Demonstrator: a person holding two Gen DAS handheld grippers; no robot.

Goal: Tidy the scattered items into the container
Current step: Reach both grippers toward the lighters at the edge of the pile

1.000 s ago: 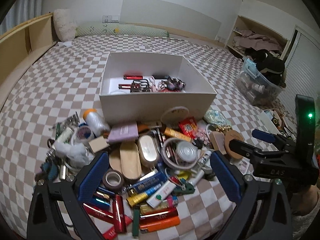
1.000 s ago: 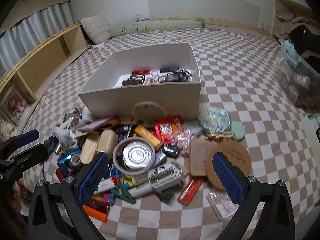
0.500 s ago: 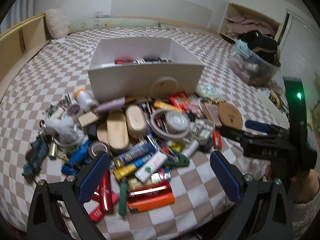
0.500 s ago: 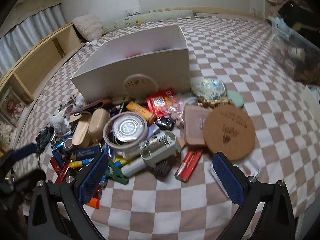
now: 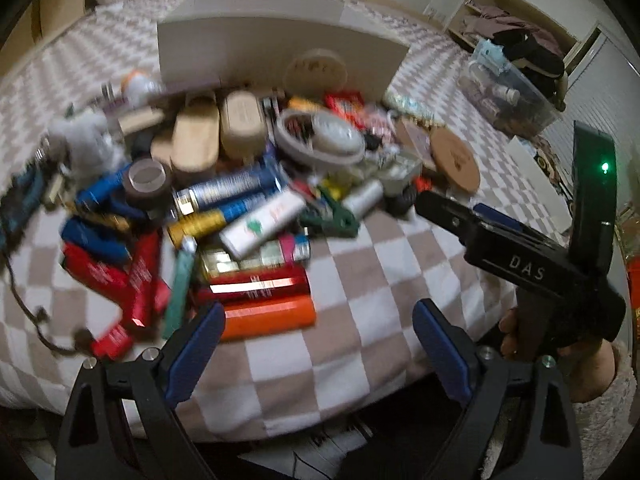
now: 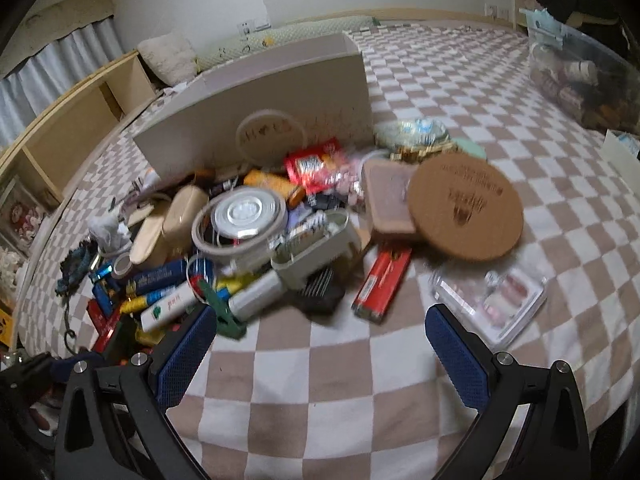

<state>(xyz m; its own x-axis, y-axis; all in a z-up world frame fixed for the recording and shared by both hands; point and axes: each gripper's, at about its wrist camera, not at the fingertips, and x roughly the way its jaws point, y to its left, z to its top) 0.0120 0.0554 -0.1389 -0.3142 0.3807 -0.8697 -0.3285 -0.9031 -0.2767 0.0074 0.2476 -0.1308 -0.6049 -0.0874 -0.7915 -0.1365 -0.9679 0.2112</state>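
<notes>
Box (image 6: pixel 256 96) stands on bed (image 6: pixel 520 160), behind heap of small items. Round lid (image 6: pixel 271 136) leans on box front wall. Cork disc (image 6: pixel 466 208) at heap's right edge, overlapping flat pad (image 6: pixel 386 200) to its left. Clear pack (image 6: pixel 496 296) in front of disc, w/ long case (image 6: pixel 382 278) to its left. Tape ring (image 5: pixel 146 178) on heap's left side. Storage bin (image 5: pixel 508 96) far right, well apart from box.
</notes>
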